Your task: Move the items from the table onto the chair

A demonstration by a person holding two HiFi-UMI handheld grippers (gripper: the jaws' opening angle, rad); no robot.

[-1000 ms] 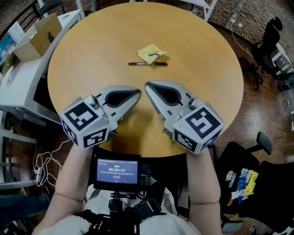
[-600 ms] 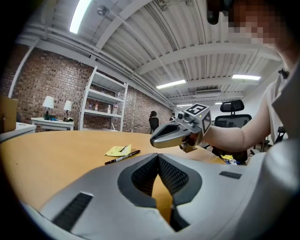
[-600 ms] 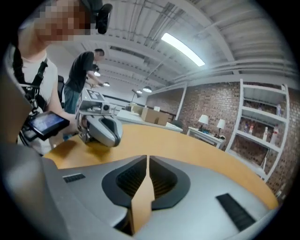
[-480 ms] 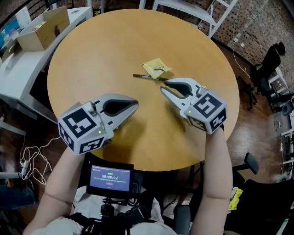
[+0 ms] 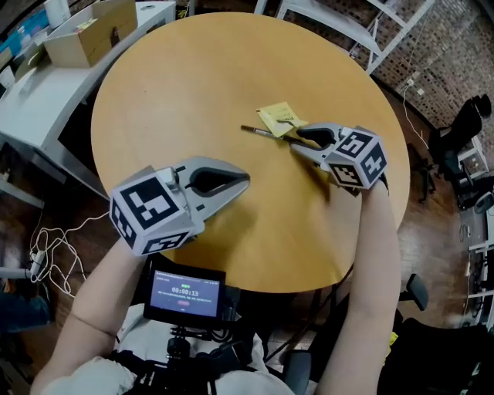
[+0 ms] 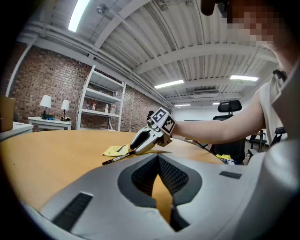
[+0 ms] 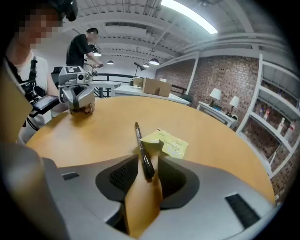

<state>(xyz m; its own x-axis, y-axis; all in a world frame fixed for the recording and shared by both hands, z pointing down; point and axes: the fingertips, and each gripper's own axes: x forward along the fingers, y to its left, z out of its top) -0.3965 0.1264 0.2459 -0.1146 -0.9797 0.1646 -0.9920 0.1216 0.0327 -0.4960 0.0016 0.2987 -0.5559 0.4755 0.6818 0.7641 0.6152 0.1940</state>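
Pen [image 5: 262, 131]: one, black, lying on the round wooden worktop [image 5: 193, 85]. One small pad of yellow sticky notes [image 5: 279, 117] lies touching it on the far side. Two tongs are in view.

Both things sit in the far right part of the worktop, in from the rim. Bare wood runs wide to the left and toward the person. A white side table with one cardboard box [image 5: 93, 31] stands just off the far left rim. White shelving [image 5: 332, 19] stands past the far edge. A black chair [image 5: 444, 355] shows low on the right, beyond the near rim and beside the person's right arm.

The right tongs [image 5: 297, 139] slant down onto the worktop at the pen's right end. Its jaws have just been opening and now stand apart. The right gripper view shows the pen's end between them, clear of both pads, with the rest of the pen and the notes reaching out ahead.

The left tongs [image 5: 245, 179] hang over the near left part of the worktop, about level, well apart from pen and notes. They are clenched tip to tip with nothing in them.
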